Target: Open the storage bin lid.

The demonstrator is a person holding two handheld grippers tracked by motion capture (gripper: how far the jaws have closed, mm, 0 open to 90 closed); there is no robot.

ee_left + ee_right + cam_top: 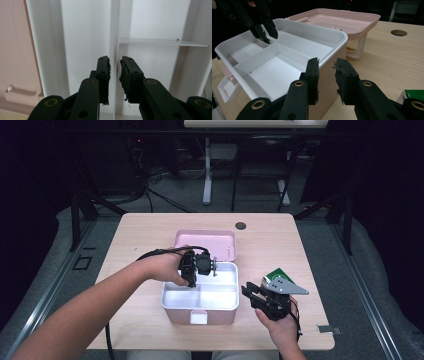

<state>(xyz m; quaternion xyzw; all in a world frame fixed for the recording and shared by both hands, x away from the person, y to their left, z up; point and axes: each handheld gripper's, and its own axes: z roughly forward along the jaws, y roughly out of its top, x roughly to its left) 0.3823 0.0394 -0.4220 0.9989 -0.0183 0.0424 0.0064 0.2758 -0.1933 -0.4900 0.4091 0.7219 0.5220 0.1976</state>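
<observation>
My left gripper [191,270] hangs in the white tray [226,296] of the open pink box [218,316] mid-desk, fingers narrow astride its divider [114,37], not yet pinching, likely to lift it. Right gripper [257,296] waits beside the box, fingers narrow, empty.

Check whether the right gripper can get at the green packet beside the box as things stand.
Probably yes. The green packet lies flat on the table just past the right gripper, outside the box. Nothing lies on it, and the left gripper is busy over the white tray.
</observation>
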